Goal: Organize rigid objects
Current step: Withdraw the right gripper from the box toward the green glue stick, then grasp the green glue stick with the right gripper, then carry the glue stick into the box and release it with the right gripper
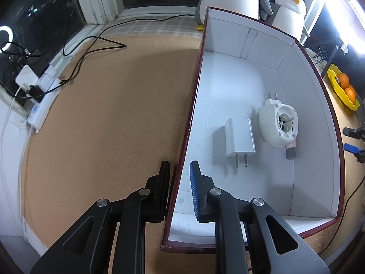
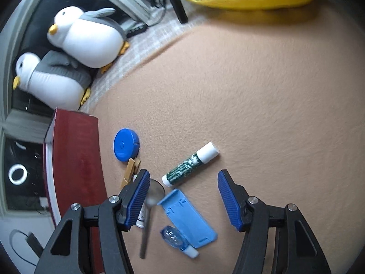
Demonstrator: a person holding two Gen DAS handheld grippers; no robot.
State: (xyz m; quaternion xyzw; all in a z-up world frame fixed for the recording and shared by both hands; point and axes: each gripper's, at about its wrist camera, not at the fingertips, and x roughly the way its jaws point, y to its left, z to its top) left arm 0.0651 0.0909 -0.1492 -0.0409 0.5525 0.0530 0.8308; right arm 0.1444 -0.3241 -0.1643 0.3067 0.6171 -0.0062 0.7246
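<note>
My left gripper [image 1: 180, 166] straddles the left wall of a dark-red box with a white inside [image 1: 230, 84]; whether the pads press the wall is unclear. In the box lie a white plug adapter [image 1: 239, 138], a round white plug-in device [image 1: 279, 123] and a small pink-and-grey item [image 1: 291, 149]. My right gripper [image 2: 182, 182] is open and empty above loose items on the tan mat: a green-and-white stick [image 2: 190, 165], a light blue plastic piece [image 2: 188, 219], a clear blue tape dispenser [image 2: 176, 239], a spoon [image 2: 150, 207], a wooden clothespin [image 2: 130, 172] and a blue round tape measure [image 2: 126, 144].
The box's red outer wall [image 2: 75, 159] stands left of the loose items. Two plush penguins [image 2: 89, 36] sit at the back. A yellow bowl [image 2: 248, 1] with oranges and sweets is far right. A power strip [image 1: 42, 96] and cables [image 1: 91, 43] lie at the mat's left edge.
</note>
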